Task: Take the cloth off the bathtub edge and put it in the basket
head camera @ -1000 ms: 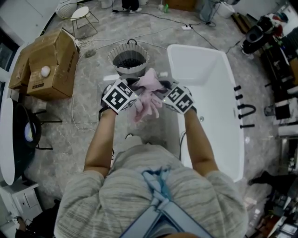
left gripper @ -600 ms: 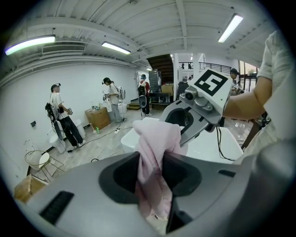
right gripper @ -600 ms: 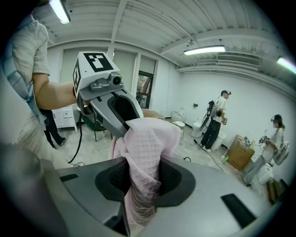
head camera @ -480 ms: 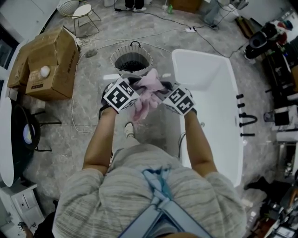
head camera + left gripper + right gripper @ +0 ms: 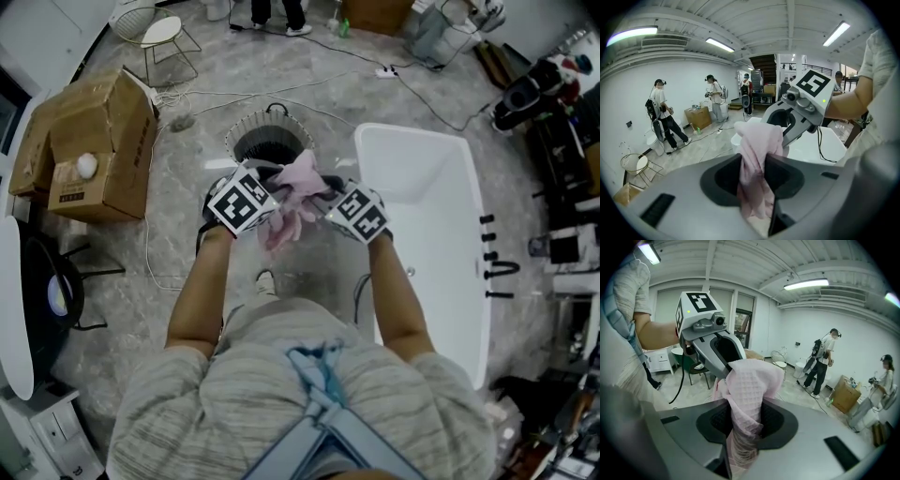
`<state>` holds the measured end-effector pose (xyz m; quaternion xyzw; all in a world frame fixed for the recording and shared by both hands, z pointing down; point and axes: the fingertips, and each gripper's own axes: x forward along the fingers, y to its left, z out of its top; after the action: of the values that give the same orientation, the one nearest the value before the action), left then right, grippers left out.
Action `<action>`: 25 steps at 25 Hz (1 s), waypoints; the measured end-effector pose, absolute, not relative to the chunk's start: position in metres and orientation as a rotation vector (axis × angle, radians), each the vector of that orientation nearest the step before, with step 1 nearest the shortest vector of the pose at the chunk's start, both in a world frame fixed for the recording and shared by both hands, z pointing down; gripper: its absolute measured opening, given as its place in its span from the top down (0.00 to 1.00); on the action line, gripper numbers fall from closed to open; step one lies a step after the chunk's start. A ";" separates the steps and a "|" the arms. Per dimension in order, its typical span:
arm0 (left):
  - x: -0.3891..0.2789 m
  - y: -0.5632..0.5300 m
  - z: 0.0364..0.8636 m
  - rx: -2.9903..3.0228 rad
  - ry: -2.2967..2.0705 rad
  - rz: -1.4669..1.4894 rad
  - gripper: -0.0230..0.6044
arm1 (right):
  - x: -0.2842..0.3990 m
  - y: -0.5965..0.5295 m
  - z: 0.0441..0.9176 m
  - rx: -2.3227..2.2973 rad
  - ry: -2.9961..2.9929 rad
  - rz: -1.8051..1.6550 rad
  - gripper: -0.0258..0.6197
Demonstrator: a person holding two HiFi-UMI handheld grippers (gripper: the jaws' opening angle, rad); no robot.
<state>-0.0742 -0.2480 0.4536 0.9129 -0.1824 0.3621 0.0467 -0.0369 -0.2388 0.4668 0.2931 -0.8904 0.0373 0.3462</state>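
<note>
You held the pink cloth (image 5: 291, 195) up off the floor (image 5: 169, 253) in front of you, with both grippers on it at once. Your left gripper (image 5: 757, 171) had its jaws drawn narrow and pinched on the fabric: in the left gripper view the cloth rose in a bunch between them and a tail of it hung down below. Your right gripper (image 5: 743, 425) did the same from the other side, its jaws narrow and pressed on a waffle-textured fold that stood up between them. The two grippers faced each other closely, nearly tip to tip, with the cloth gathered into a loose bundle across the gap and a longer end drooping on the left side.

Just beyond the bundle stood the round wire basket (image 5: 272, 115), upright on the floor, its inside dark. In the head view the top of the cloth overlapped the basket's near rim, but the cloth was not inside it. To the right of your grippers lay the white bathtub (image 5: 441, 216), its near left corner beside your right gripper.

Farther left sat an open cardboard box (image 5: 94, 141), and beyond it a small wire-legged chair (image 5: 161, 28). A cable (image 5: 319, 89) ran across the floor behind the basket. At the far end of the room several people (image 5: 663, 117) stood near the white wall.
</note>
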 end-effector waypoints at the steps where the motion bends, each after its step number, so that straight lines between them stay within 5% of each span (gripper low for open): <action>1: -0.078 -0.256 0.454 2.788 -0.550 1.105 0.74 | -0.041 -0.247 0.467 0.762 -2.309 0.097 0.77; 25: -0.114 -0.424 0.463 2.747 -0.588 1.136 0.74 | -0.075 -0.417 0.475 0.699 -2.333 0.079 0.77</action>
<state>-0.1140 -0.4236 0.4633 0.9052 -0.1938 0.3742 0.0554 -0.0753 -0.4168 0.4752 0.2693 -0.8985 0.0304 0.3452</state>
